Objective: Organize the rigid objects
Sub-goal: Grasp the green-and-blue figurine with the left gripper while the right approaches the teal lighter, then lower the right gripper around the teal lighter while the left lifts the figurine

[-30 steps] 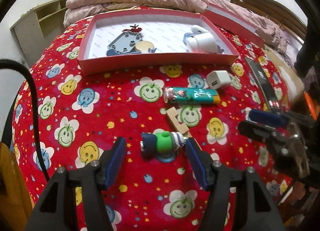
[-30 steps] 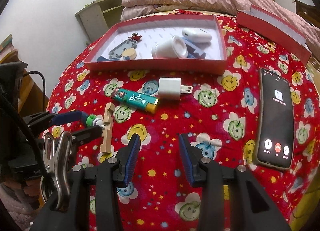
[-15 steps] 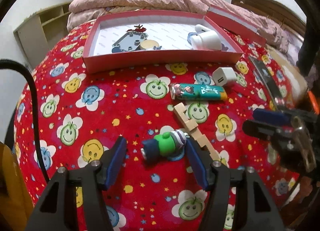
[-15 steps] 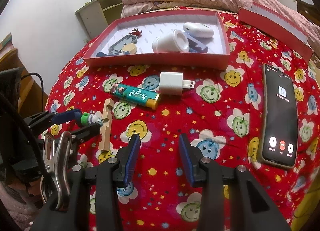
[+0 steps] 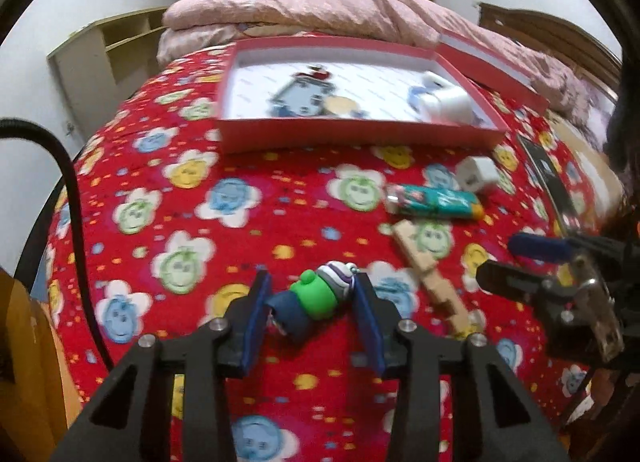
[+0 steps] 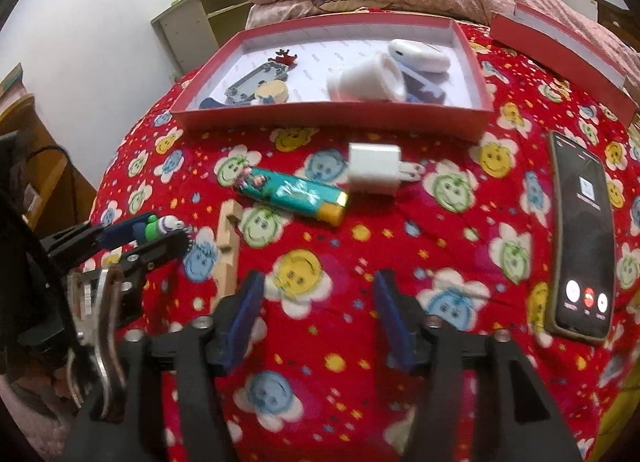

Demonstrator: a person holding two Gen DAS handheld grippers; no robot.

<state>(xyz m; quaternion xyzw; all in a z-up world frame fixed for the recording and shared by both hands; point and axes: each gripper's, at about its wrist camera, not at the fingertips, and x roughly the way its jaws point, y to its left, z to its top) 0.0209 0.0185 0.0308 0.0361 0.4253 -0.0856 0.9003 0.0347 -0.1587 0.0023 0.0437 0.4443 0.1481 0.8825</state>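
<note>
Toy figure (image 5: 316, 300) now between raised jaws

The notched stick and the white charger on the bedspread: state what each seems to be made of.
Notched stick: apparently unfinished wood, pale tan, matte, square-cut notches. White charger: probably smooth moulded plastic with rounded edges and a slight sheen; the prongs look like metal, though blurred.

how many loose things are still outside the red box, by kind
toy figure, in the left gripper: 1
lighter: 1
charger plug: 1
wooden piece: 1
phone: 1
total: 5
</note>
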